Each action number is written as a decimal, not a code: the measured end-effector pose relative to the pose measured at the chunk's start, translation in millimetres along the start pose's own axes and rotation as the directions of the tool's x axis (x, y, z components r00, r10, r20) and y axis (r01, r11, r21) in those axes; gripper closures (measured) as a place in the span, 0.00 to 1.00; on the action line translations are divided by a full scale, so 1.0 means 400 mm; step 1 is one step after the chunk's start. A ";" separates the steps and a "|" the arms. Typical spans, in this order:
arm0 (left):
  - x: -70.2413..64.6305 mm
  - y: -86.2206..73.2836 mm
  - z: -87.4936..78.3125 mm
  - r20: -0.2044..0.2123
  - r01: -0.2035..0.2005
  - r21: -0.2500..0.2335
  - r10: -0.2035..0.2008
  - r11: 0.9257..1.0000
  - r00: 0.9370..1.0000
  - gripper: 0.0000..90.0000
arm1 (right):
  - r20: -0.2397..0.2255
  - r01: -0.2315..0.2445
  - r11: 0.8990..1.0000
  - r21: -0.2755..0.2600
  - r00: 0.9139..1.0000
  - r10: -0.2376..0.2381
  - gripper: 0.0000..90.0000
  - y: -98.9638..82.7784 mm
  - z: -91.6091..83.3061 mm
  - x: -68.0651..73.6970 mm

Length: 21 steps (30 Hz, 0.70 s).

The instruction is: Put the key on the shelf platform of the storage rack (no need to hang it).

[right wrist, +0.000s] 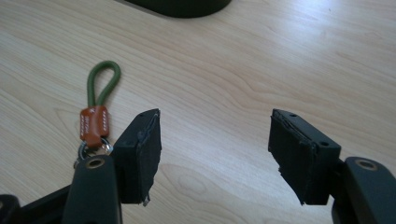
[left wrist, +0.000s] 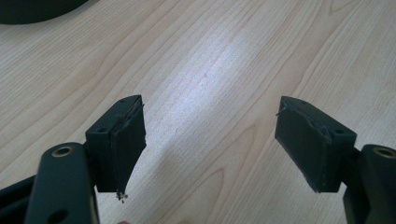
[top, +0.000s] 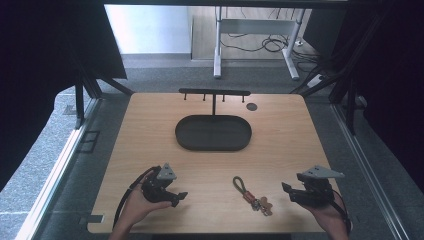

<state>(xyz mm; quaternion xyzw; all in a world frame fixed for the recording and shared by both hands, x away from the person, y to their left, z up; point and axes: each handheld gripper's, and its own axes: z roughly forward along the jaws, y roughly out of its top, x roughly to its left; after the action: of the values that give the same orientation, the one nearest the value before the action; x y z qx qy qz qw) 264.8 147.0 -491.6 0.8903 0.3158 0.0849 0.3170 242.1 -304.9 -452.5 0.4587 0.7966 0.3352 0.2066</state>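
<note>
Wooden bench (top: 280,130) carries a green-looped keychain (top: 250,194) near its front edge, between both tongs: left tongs (top: 181,197) and right tongs (top: 286,190) gape wide, empty.

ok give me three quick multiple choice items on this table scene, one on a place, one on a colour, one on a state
1. Where does the keychain lie?
A. in the black tray
B. on the table between the two grippers
C. hung on the rack

2. What colour is the keychain's cord loop?
A. green
B. blue
C. white

3. How do the right gripper jaws stand?
A. shut on the keychain
B. open, nothing between them
C. shut on the tray

Answers: 1 B, it rests on bare wood in the high view; 2 A, the loop shows green; 3 B, only wood shows between the jaws.
</note>
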 end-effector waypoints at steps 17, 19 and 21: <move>-0.010 0.004 0.010 0.008 -0.012 0.014 0.012 1.000 1.000 0.28 | -0.061 0.063 0.998 0.028 0.996 -0.062 0.43 0.050 0.029 0.041; -0.011 0.004 0.010 0.008 -0.013 0.015 0.013 1.000 1.000 0.28 | -0.070 0.074 0.997 0.034 0.995 -0.072 0.43 0.054 0.034 0.046; -0.010 0.004 0.011 0.007 -0.012 0.015 0.012 1.000 1.000 0.28 | -0.076 0.080 0.996 0.039 0.994 -0.077 0.43 0.058 0.039 0.050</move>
<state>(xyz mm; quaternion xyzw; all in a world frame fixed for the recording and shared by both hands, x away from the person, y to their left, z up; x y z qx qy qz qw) 264.0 141.2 -493.9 0.8949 0.3098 0.0812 0.3109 255.7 -273.9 -446.9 0.4186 0.8279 0.3269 0.1803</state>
